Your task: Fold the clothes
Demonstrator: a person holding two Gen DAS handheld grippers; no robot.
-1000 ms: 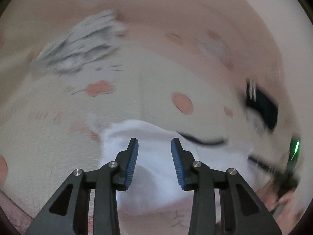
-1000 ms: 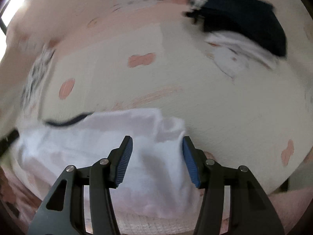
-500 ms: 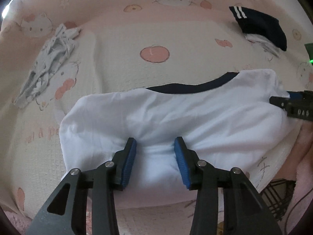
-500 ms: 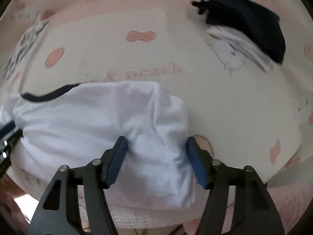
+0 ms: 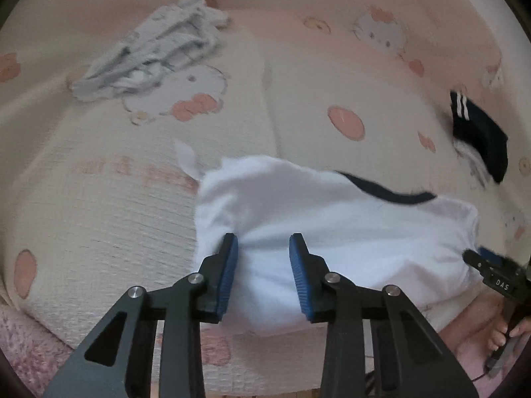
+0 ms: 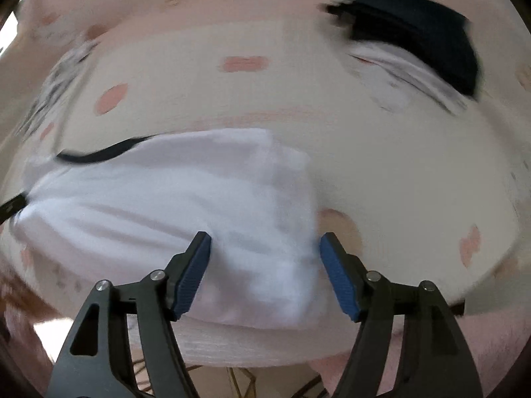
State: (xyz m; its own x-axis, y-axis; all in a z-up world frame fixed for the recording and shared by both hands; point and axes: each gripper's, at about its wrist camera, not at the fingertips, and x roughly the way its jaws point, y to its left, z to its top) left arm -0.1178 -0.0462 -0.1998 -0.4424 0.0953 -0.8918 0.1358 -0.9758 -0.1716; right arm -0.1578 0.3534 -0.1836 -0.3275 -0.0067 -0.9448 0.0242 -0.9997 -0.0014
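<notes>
A white T-shirt [image 5: 332,229] with a dark navy collar band lies folded on a cream and pink cartoon-print bedspread [image 5: 99,205]. My left gripper [image 5: 264,275] stands open over the shirt's near left part, blue pads apart, with cloth showing between them. In the right wrist view the same white T-shirt [image 6: 172,205] spreads left of centre. My right gripper [image 6: 265,275] is open wide over its near right edge. The right gripper's tip [image 5: 491,275] shows at the shirt's right end in the left wrist view, with fingers of a hand below it.
A crumpled grey garment [image 5: 156,49] lies at the back left of the bed. A folded dark navy garment with white stripes [image 5: 478,136] rests on a white one at the back right, seen as the navy garment [image 6: 418,36]. A pink fluffy edge [image 5: 23,341] runs along the near side.
Both views have swung and blurred as the grippers shifted. The left gripper now sits nearer the shirt's left end. The right gripper's jaws have spread wider.
</notes>
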